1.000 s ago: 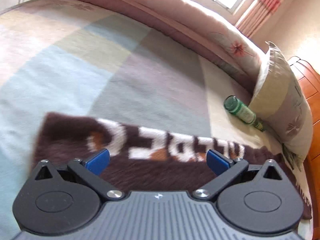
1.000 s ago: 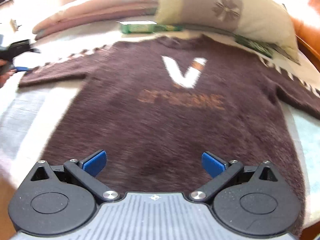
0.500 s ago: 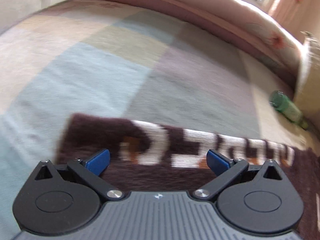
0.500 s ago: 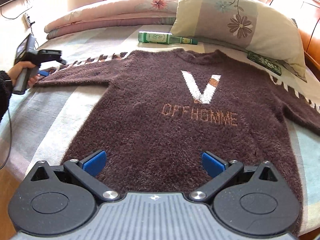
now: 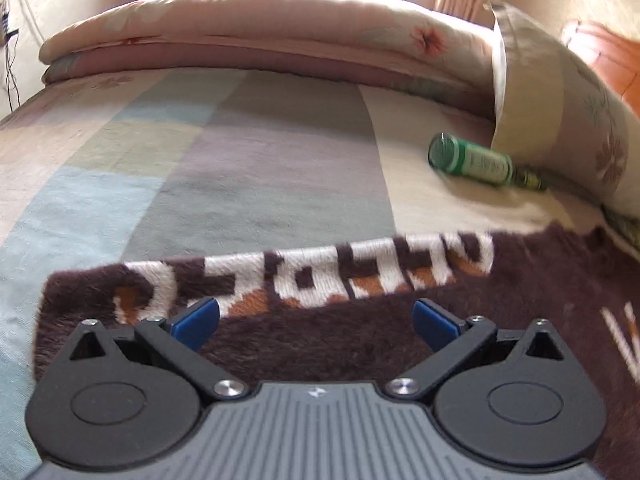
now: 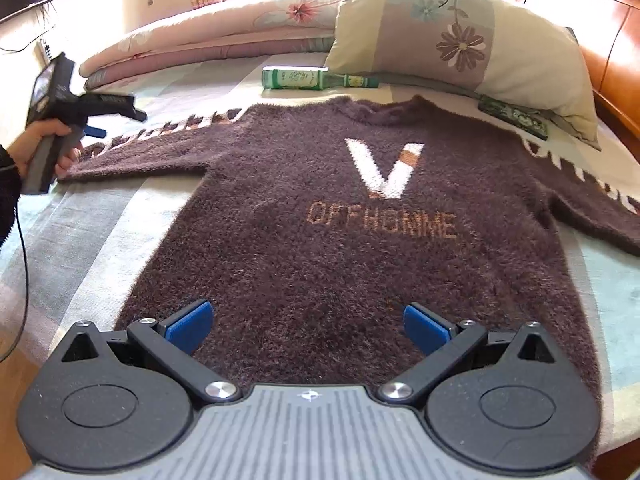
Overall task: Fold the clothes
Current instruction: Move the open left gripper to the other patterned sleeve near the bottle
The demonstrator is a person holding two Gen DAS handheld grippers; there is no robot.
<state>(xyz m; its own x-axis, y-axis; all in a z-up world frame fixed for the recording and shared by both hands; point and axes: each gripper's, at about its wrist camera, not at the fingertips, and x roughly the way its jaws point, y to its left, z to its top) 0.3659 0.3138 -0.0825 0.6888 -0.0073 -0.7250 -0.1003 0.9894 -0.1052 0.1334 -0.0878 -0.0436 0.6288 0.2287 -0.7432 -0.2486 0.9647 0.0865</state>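
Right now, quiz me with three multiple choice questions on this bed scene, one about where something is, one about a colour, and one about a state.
1. Where does the green bottle lie?
A. beside the pillow, past the sweater's collar
B. on the sweater's chest
C. on the floor

2. What colour is the large V on the sweater?
A. blue
B. mostly white
C. green

3. How is the right gripper?
A. shut on the hem
B. shut on a sleeve
C. open over the hem

Answers: 1 A, it lies on the sheet by the pillow's corner. 2 B, white with a small orange patch. 3 C, its blue pads stand wide apart with nothing between them.
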